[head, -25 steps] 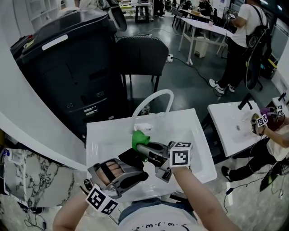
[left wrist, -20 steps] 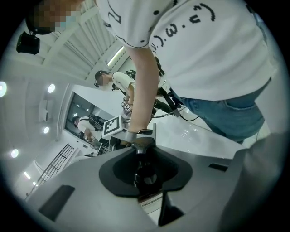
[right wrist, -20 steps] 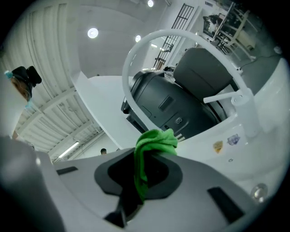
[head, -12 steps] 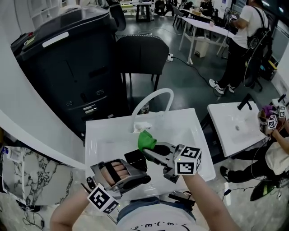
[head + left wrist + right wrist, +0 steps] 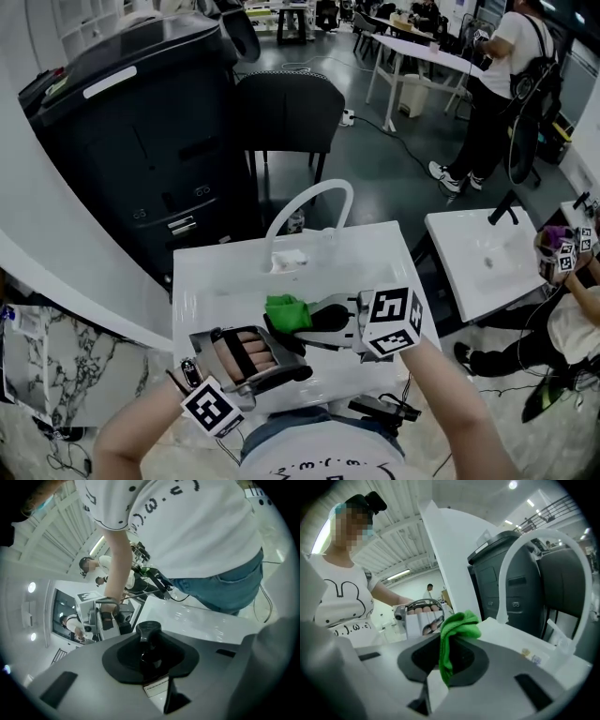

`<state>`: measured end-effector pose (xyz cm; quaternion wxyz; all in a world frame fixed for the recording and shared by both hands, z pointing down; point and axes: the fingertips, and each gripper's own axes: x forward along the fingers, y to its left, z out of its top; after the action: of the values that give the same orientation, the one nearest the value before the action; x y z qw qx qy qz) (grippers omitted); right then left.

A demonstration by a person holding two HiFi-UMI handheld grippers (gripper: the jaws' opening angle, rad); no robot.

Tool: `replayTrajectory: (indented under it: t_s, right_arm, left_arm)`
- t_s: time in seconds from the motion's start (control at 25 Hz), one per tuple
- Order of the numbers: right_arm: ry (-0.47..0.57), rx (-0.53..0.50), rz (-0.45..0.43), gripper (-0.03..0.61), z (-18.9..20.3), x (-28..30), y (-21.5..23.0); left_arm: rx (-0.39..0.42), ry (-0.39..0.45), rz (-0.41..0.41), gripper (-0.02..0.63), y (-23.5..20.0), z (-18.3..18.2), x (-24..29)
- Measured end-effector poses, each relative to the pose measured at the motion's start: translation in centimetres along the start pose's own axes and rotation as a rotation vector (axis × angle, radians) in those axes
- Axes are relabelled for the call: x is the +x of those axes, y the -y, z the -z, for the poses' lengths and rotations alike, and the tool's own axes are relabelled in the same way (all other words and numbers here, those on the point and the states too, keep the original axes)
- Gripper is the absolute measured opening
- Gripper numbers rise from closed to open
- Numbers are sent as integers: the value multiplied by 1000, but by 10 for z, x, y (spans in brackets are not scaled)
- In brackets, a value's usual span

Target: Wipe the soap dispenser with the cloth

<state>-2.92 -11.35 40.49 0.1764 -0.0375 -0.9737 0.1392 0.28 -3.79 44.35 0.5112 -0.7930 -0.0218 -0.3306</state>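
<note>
Left tool [image 5: 154, 677] holds dispenser [image 5: 149, 637] (right tool [image 5: 444, 667], cloth [image 5: 460, 623]).

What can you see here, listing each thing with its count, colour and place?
sink: 2, white; one under the grippers, one at right
faucet: 2; white arch on the near sink, black one on the right sink
bin: 1, black, behind the near sink, left
chair: 1, black, behind the near sink
table: 1, white, far back
dispenser: 1, black, between the left jaws
cloth: 1, green, between the right jaws
bystander: at least 2; back right, right edge
left gripper: grey, shut on the dispenser
right gripper: grey, shut on the cloth
</note>
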Motion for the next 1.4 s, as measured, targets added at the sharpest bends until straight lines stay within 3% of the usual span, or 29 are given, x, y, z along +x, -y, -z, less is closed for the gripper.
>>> replayTrajectory:
  t_s: [0.24,0.48,0.64,0.84,1.08,1.4]
  right_arm:
    - [-129,5,61,48,18,13,24]
    - [-144,93,144,48,28,23,53]
    - [-186,22,197,48,30,24,50]
    - [-200,-100,102,48,22,25,15]
    - [-242,-149,-11,48,23,27,-12]
    - [-276,-134,-12,48,20,54,2]
  left_arm:
    - [52,-5,15,92,9,-6,4]
    - [55,-19,47,94,16,-5,4]
    - [64,-24,68,94,20,-2,5]
    - [114,-46,89,94,24,8,7]
    - [173,-51,100,94,29,9,10]
    - [262,-77,105,97,29,9,10]
